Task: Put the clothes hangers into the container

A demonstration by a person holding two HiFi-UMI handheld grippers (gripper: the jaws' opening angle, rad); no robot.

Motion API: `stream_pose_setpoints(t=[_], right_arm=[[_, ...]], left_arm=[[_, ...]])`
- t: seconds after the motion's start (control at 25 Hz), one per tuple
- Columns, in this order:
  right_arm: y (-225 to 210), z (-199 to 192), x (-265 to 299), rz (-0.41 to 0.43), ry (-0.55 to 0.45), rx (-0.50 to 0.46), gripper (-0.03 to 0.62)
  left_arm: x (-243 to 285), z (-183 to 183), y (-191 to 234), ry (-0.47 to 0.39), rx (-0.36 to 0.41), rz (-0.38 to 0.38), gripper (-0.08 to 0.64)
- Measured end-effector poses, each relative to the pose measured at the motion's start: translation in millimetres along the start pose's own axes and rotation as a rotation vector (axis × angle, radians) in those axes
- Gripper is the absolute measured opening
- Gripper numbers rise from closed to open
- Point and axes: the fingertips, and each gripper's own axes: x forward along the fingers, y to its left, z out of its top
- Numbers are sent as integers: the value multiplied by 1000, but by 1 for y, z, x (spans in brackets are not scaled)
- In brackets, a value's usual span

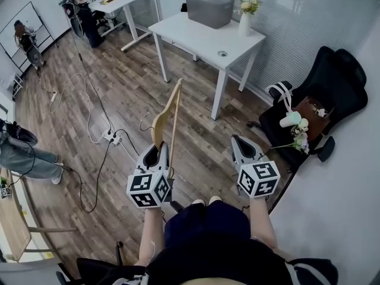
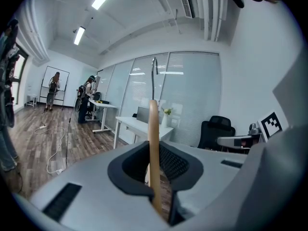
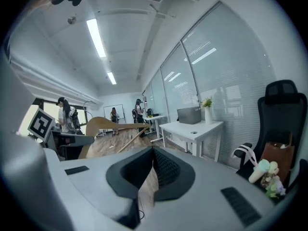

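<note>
A wooden clothes hanger [image 1: 169, 114] stands upright out of my left gripper [image 1: 159, 150], whose jaws are shut on its lower end. In the left gripper view the hanger [image 2: 153, 143] runs up between the pads, with its metal hook [image 2: 154, 71] on top. My right gripper [image 1: 241, 141] is level beside it, to the right, slightly open, with nothing between the jaws [image 3: 153, 154]. From that side the hanger [image 3: 103, 124] shows at the left. The grey container [image 1: 209, 9] sits on the white table [image 1: 196, 37], well ahead of both grippers.
A vase of flowers [image 1: 245, 16] stands on the table beside the container. A black office chair [image 1: 320, 94] with a bag and plush items is at the right. Cables and a power strip [image 1: 111, 137] lie on the wooden floor. People stand at the far left.
</note>
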Motion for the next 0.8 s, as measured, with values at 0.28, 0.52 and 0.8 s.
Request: stream_pose_setpoints(t=[0.28, 0.52, 0.8], right_arm=[[5, -5, 2, -25, 7, 9, 26], [-2, -3, 15, -16, 7, 25, 26], [-20, -1, 43, 6, 18, 52, 26]], left_arm=[[-5, -7, 11, 14, -2, 1, 58], [7, -6, 12, 6, -10, -1, 58], [39, -3, 13, 9, -14, 2, 58]])
